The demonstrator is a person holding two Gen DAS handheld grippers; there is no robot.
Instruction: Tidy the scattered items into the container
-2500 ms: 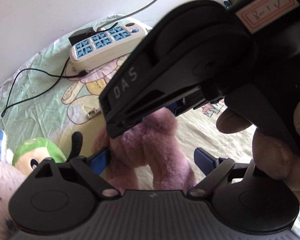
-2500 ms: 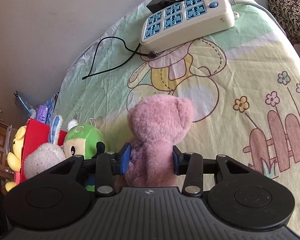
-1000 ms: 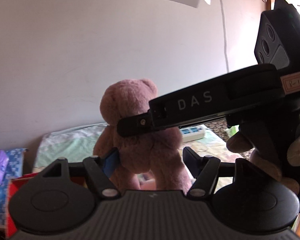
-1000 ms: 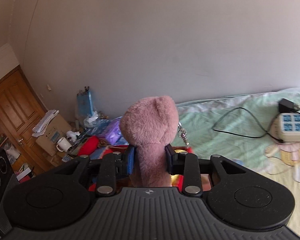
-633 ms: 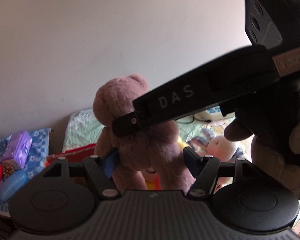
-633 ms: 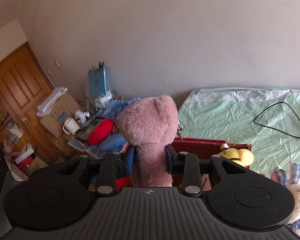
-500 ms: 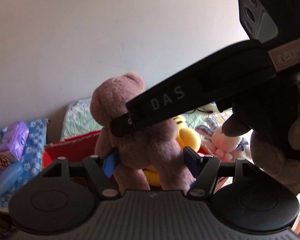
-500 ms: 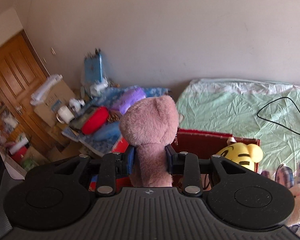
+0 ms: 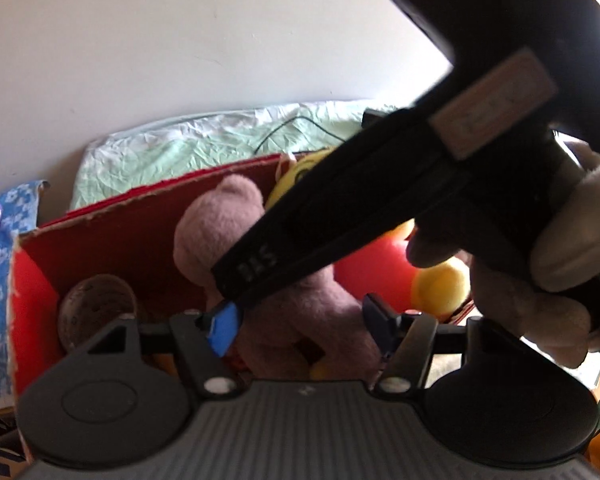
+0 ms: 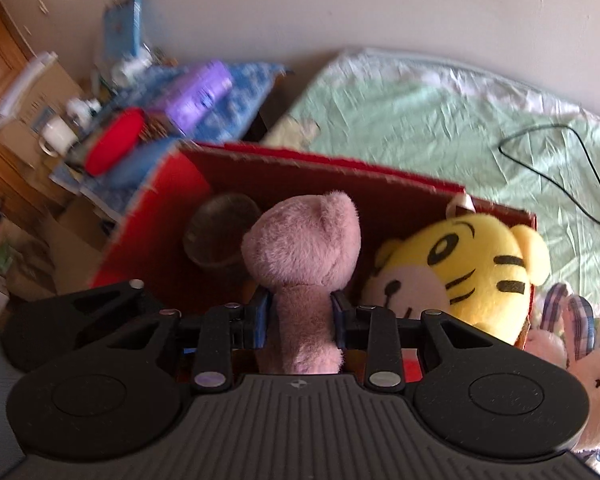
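- My left gripper (image 9: 302,326): jaws spread wide, holding nothing, idle beside the pink bear (image 10: 302,256).
- My right gripper (image 10: 300,316): jaws clamped on the bear's body, bear hanging over the red box (image 10: 300,164), head toward 12.
- Risk: letting go here, the bear could land on the brown bowl (image 10: 220,232) at 10 or wedge against the tiger plush (image 10: 460,268) at 3, since the box looks crowded.
- Risk: my two grippers are close and could clash.
- Hidden: box floor and bear's legs. Left view blurred. Bunny plush (image 10: 588,360) cut off at 4, outside the box.
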